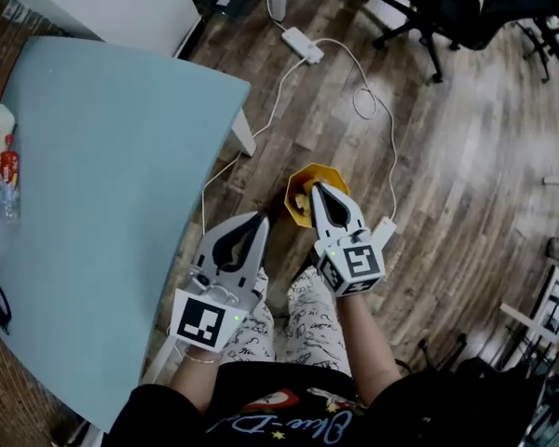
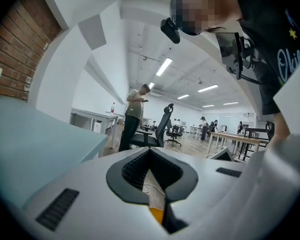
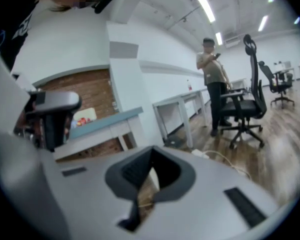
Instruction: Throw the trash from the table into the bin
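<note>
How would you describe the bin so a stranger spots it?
Start at the pale blue table. On the wooden floor off its right edge stands the bin, partly behind the right claw. It's the only yellow thing, with an angular rim.

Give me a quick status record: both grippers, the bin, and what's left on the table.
left gripper: shut, empty, beside the table edge
right gripper: shut, empty, tip overlapping the bin in the head view
bin: yellow, on the floor, something pale inside
table: bottle at its left edge, mostly bare elsewhere
</note>
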`<state>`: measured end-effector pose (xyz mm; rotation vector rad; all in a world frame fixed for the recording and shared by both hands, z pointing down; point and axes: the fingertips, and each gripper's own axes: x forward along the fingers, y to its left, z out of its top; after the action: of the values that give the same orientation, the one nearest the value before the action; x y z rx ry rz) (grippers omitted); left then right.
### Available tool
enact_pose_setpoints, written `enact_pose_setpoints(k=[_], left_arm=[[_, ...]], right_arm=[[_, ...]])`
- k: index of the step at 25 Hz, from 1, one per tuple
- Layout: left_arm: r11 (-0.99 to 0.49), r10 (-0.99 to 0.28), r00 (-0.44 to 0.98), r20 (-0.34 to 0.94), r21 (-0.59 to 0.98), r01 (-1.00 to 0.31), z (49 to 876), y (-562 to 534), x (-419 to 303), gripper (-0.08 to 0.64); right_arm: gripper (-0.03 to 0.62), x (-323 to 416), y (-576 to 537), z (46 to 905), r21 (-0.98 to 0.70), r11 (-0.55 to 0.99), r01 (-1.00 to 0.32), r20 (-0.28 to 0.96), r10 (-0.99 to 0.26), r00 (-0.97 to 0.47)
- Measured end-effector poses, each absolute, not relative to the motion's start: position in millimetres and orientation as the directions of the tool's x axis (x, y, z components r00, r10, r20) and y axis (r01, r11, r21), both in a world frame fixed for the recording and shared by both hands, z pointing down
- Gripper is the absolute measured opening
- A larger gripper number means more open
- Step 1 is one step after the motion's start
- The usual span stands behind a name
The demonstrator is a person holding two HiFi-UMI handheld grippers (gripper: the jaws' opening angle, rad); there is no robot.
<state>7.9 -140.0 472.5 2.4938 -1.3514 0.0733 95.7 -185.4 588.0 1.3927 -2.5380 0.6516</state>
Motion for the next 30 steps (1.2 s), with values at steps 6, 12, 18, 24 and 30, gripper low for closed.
enact_pose_setpoints(k=[6, 12, 18, 24, 30], left_arm=[[-0.429, -0.872, 0.463, 0.159, 0.208, -0.879, 432, -132, -32, 0.011], [-0.300, -0.937, 0.323, 0.136, 0.165, -0.940, 392, -113, -87, 0.011], [-0.168, -0.972, 0.185, 0.142, 0.128, -0.978, 361, -73, -117, 0.011], [-0.009, -0.995, 0.015, 0.095, 0.054, -0.998, 317, -45, -153, 0.011], [0.154, -0.987, -0.153, 0.052, 0.006, -0.988, 286, 0, -180, 0.011]], right_arm=[[0.006, 65, -188, 522, -0.327, 0.536, -0.778, 0.271, -0.736, -0.620], [0.006, 34, -184, 458, -0.322, 0.625, -0.711, 0.203, -0.688, -0.696], [0.006, -18, -168, 397, -0.371, 0.783, -0.498, 0.090, -0.503, -0.859], [0.006, -81, -145, 345, -0.323, 0.903, -0.283, 0.023, -0.291, -0.956], [0.006, -126, -95, 317, -0.292, 0.954, -0.067, -0.016, -0.074, -0.997]])
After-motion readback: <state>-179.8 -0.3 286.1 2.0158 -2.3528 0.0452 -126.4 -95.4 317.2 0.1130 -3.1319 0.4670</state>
